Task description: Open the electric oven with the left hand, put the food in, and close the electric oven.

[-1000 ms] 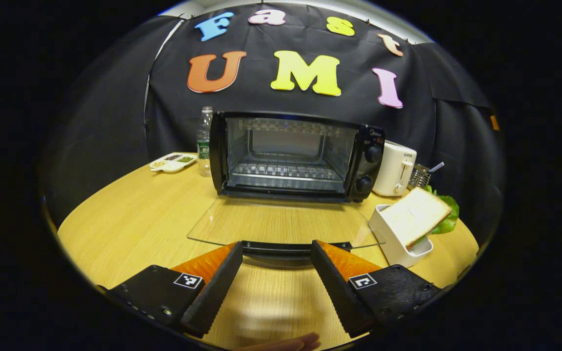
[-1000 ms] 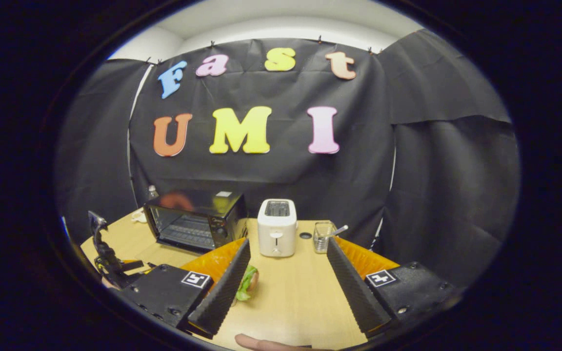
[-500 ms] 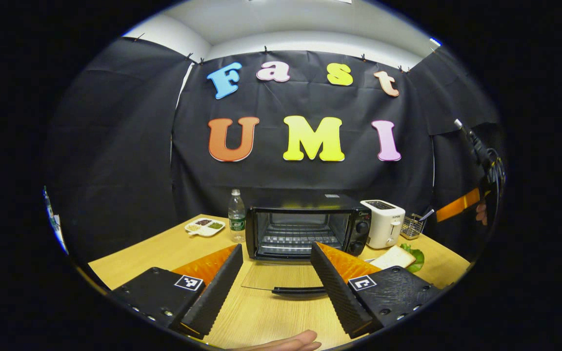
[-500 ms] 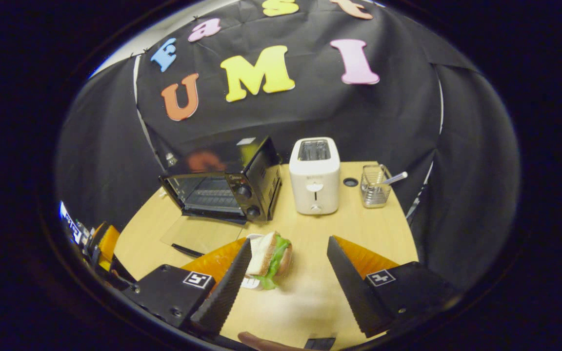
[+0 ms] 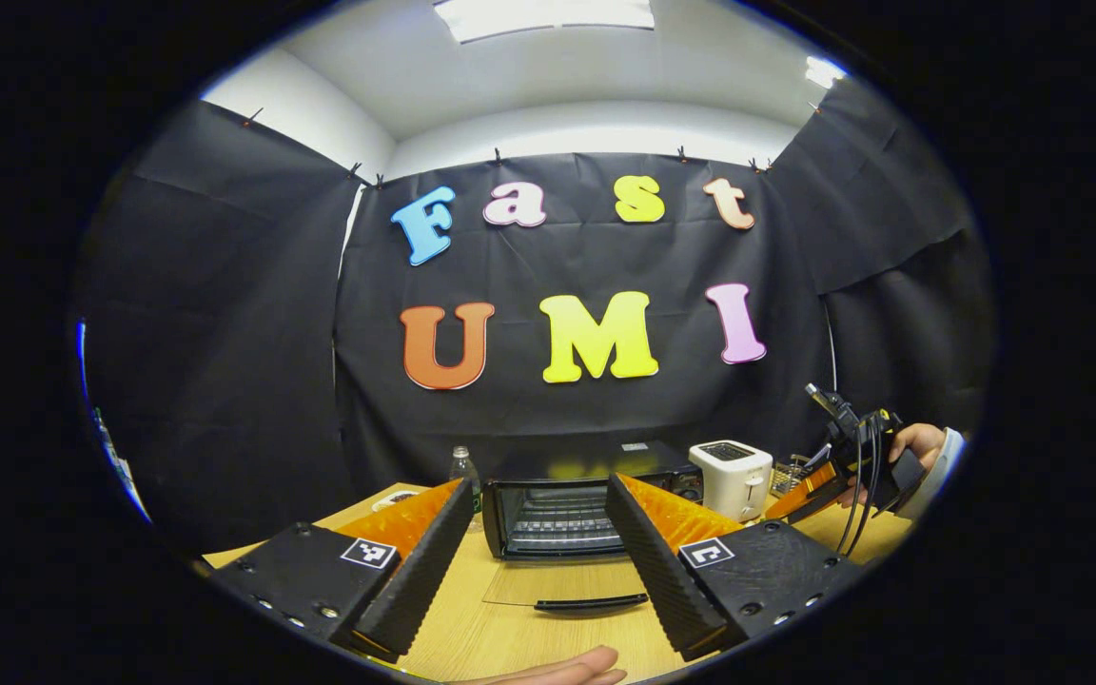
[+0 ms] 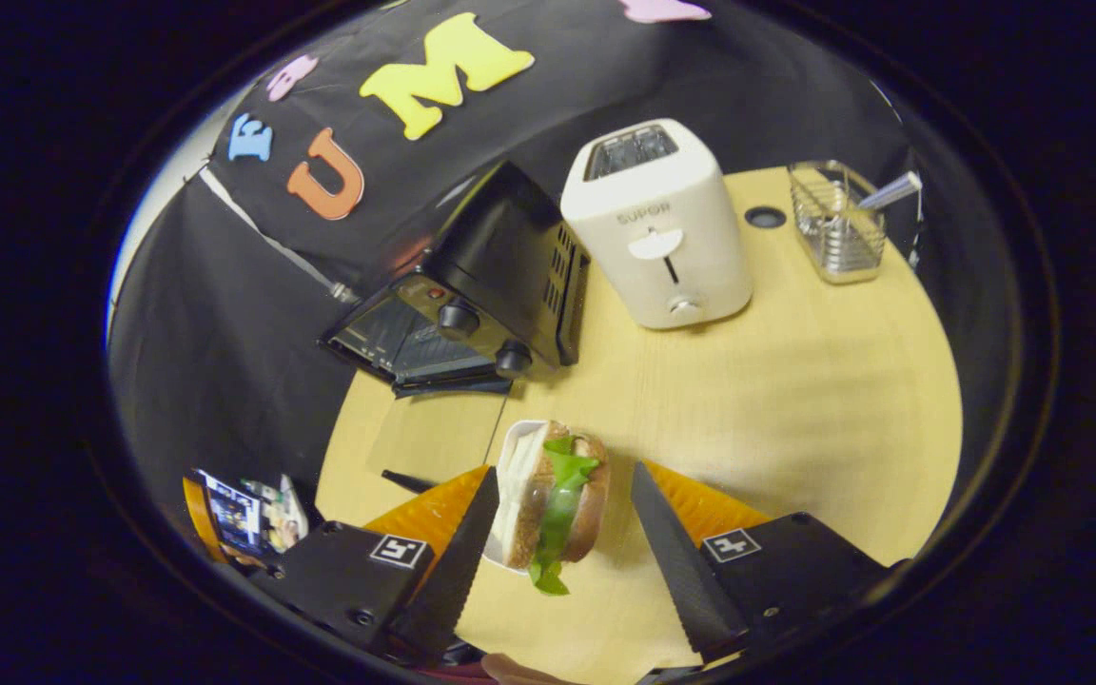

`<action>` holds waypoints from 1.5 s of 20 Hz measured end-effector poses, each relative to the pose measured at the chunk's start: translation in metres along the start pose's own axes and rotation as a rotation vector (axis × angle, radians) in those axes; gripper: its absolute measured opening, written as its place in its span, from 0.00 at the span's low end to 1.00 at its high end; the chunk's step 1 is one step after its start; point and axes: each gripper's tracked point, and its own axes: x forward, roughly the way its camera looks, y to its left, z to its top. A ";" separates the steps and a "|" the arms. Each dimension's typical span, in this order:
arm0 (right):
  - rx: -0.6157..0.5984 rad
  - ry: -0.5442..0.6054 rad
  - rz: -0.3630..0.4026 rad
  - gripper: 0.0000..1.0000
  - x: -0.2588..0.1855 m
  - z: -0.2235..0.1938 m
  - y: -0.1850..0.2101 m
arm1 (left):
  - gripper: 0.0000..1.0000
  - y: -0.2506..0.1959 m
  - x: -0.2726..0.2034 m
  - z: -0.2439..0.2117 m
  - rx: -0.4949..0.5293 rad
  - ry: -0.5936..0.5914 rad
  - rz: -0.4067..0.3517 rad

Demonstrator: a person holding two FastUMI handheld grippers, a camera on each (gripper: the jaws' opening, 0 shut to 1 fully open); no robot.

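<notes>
On the table: electric oven [image 5: 562, 514], glass door [image 5: 562, 580] folded down flat.
Left claw [image 5: 537, 557]: mine, spread wide, holding nothing, back from the door.
Right claw [image 6: 562, 542]: spread wide, straddling the sandwich [image 6: 553, 504], no finger touching it.
Sandwich: upright in white holder [image 6: 513, 476].
Toaster [image 6: 657, 228]: reads "SUPOR".

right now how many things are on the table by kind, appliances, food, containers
appliances: 2, the oven and the toaster
food: 1, the sandwich
containers: 4, the bottle, the wire basket, the sandwich's white holder, the snack tray
total: 7
</notes>
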 end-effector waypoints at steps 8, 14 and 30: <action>0.150 0.167 0.121 0.34 0.014 -0.026 0.007 | 0.84 0.007 -0.006 -0.003 -0.009 0.032 0.018; 0.177 0.074 0.084 0.41 -0.012 -0.028 0.015 | 0.92 0.009 -0.010 0.001 -0.016 0.015 0.003; 0.273 -0.261 0.316 0.41 0.035 -0.048 0.195 | 0.92 0.054 -0.023 -0.015 -0.068 0.017 -0.013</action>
